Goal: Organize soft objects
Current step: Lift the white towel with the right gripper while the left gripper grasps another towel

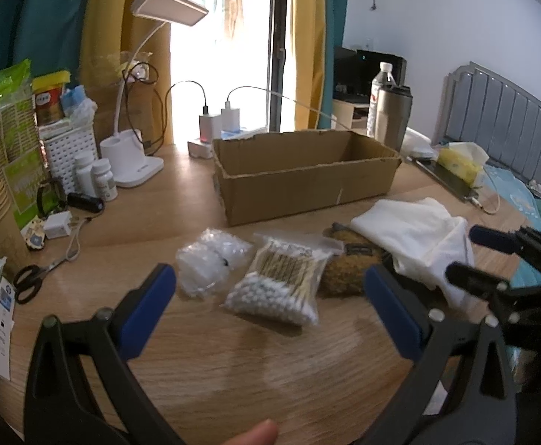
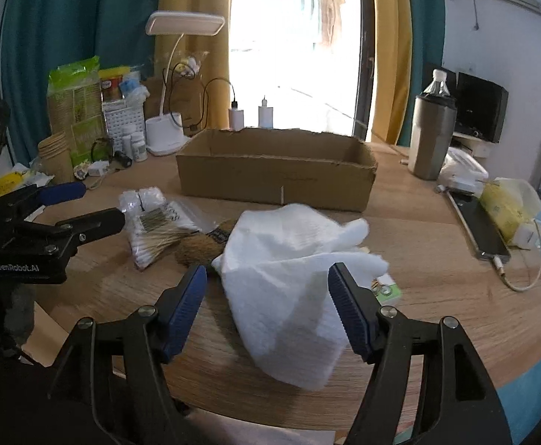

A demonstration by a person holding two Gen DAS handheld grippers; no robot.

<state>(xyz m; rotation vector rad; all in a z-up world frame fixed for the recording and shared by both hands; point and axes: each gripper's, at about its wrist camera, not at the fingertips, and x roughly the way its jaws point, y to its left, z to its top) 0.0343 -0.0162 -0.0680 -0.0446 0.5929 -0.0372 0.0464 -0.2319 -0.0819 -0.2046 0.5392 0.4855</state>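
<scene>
My right gripper (image 2: 266, 307), jaws wide, straddles the near end of the white cloth (image 2: 289, 259), which runs far-left toward the cardboard box (image 2: 274, 181).

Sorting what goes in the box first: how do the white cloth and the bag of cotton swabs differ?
The white cloth is loose, crumpled and opaque; the bag of cotton swabs is flat, clear plastic showing its sticks. The cloth lies between the right gripper fingers; the bag lies beyond the left gripper. Both rest on the table.
</scene>
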